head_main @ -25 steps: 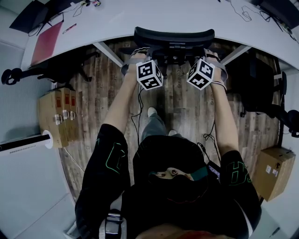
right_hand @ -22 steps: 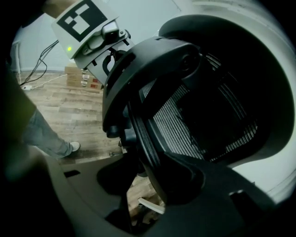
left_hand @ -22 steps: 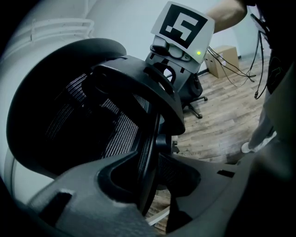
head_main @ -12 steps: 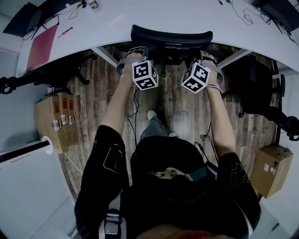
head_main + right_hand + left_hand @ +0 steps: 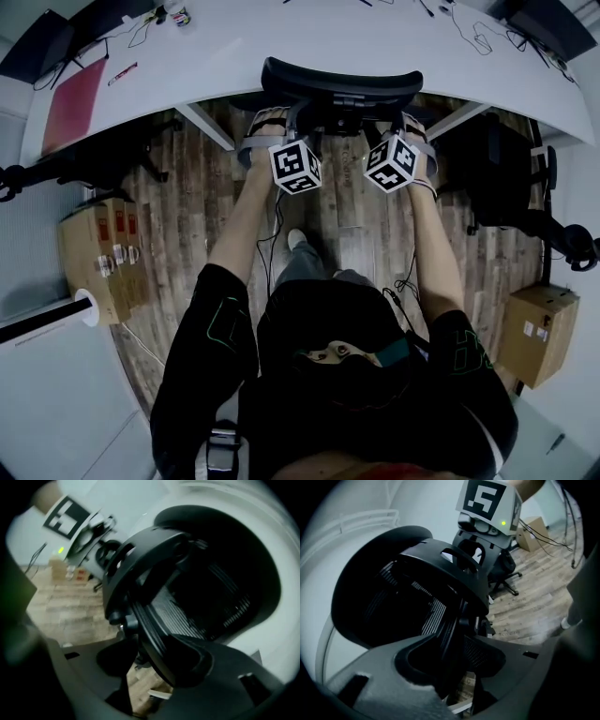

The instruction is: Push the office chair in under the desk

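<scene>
The black mesh office chair (image 5: 339, 82) stands with its backrest top at the edge of the white desk (image 5: 281, 37); its seat is hidden under the desk. My left gripper (image 5: 274, 124) is at the backrest's left edge and my right gripper (image 5: 409, 127) at its right edge. In the left gripper view the chair's back frame (image 5: 436, 578) runs between the jaws of the left gripper (image 5: 454, 667). In the right gripper view the frame (image 5: 154, 606) runs between those of the right gripper (image 5: 140, 667). Both pairs of jaws have just been opening and stand wide around the frame.
Cardboard boxes sit on the wooden floor at the left (image 5: 98, 253) and the right (image 5: 539, 319). Another black chair (image 5: 506, 178) stands under the desk at the right, and a chair base (image 5: 94, 155) at the left. A red folder (image 5: 70, 98) and cables lie on the desk.
Both grippers and the chair's backrest have shifted a little toward the desk, and the backrest top now lies further over the desk edge.
</scene>
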The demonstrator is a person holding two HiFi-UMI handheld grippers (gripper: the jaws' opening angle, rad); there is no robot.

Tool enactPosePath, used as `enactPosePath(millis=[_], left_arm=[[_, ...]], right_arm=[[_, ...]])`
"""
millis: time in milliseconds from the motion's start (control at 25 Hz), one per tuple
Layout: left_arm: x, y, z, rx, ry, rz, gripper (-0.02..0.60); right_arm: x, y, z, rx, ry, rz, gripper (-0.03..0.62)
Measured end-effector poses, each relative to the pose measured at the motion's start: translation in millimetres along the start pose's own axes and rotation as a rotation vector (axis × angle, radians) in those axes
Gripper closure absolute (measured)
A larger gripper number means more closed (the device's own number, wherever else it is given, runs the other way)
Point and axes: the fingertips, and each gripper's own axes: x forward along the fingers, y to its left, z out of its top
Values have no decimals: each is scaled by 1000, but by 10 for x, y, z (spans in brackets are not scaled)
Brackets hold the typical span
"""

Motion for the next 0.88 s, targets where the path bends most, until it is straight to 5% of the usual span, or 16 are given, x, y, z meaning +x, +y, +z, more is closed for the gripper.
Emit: enactPosePath(millis=[80,320,480,680,760,880], left_arm=[[-108,66,24,-106,-12,39,397],[-622,275,215,-579,-163,134,491],[-1136,508,375,-868,-271,279,570],[-1662,471,472,-1190,-326,421,574],[-1757,311,502,-1260,-315,418,574],[-1832,181,621,-1209,-304,396,574]], right_arm=[[-103,-73,15,111,-29,-38,361],[-595,-135,96,393,-197,-52,443],[-1057,-243,217,642,-386,-72,541],[-1570,-310,169,883,-562,-53,589],[-1720,-273,111,989,-625,-36,589],[-1823,-228,49,1022,-622,-35,591]])
